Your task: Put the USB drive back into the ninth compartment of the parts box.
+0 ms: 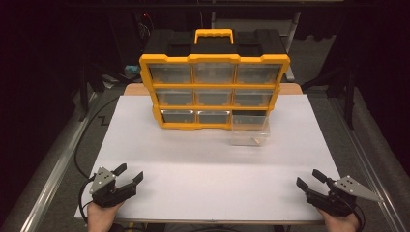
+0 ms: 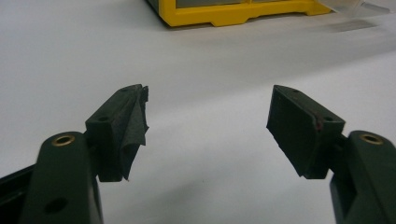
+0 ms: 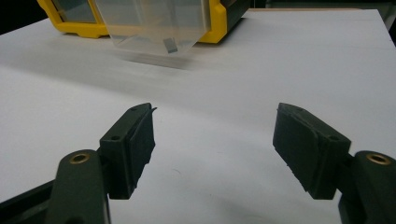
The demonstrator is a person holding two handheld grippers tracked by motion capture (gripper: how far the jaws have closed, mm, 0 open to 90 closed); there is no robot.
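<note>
A yellow and black organiser box [image 1: 214, 77] with clear drawers stands at the far middle of the white table [image 1: 208, 164]. Its bottom right slot is empty. The clear drawer [image 1: 250, 130] from there lies on the table just in front of that slot, with a small object [image 1: 256, 141] inside. In the right gripper view the clear drawer [image 3: 154, 23] leans out from the yellow box [image 3: 217, 23]. My left gripper [image 1: 129, 174] rests open at the near left corner, my right gripper [image 1: 309, 179] open at the near right. Nothing lies between the jaws of the left gripper [image 2: 208, 112] or the right gripper [image 3: 215, 130].
A wide stretch of bare white table lies between the grippers and the box. Metal rails [image 1: 48, 179] run along both sides of the table. Dark floor and stands surround it. Cables [image 1: 80, 145] trail off the near left.
</note>
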